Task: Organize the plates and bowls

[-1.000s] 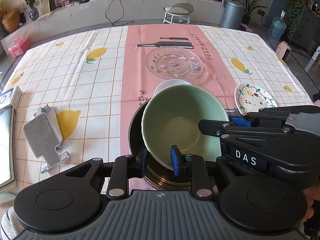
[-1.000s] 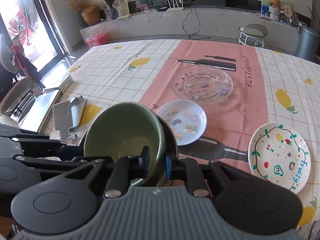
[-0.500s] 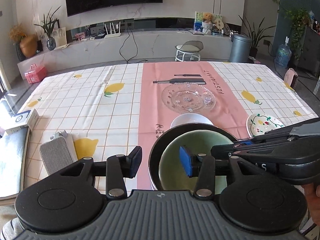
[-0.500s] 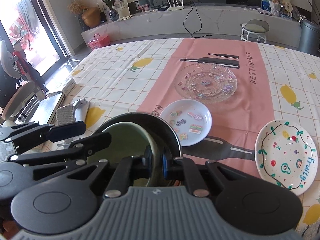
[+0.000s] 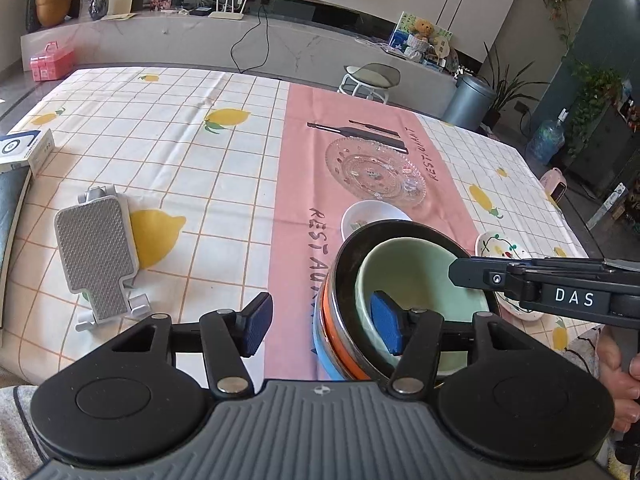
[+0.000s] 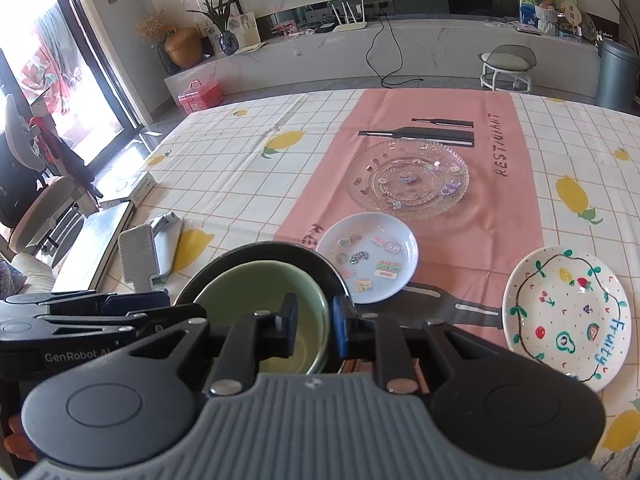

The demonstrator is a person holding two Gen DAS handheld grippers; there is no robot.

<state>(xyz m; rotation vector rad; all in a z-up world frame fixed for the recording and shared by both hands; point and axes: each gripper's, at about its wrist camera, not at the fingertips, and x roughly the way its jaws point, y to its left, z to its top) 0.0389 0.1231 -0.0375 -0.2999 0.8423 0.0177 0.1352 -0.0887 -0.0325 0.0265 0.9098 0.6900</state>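
Left gripper (image 5: 320,324) released — "DAS"-marked right gripper (image 6: 314,326) fingers straddle green bowl (image 6: 260,300) rim, grip unclear.

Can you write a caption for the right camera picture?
Right tool straddles the green bowl rim, nested in the black bowl.

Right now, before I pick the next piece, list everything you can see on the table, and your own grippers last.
green bowl: 1, pale green, nested in the black bowl, near edge
black bowl: 1, black, top of the stack
orange bowl: 1, under the black one
blue bowl: 1, bottom of the stack
glass plate: 1, clear, on the pink runner
small white plate: 1, stickers inside, beside the stack
fruit plate: 1, white, painted, right side
grey stand: 1, left side
tablecloth: 1, lemon print
left gripper: open
right gripper: jaws astride the green bowl's rim, slightly apart
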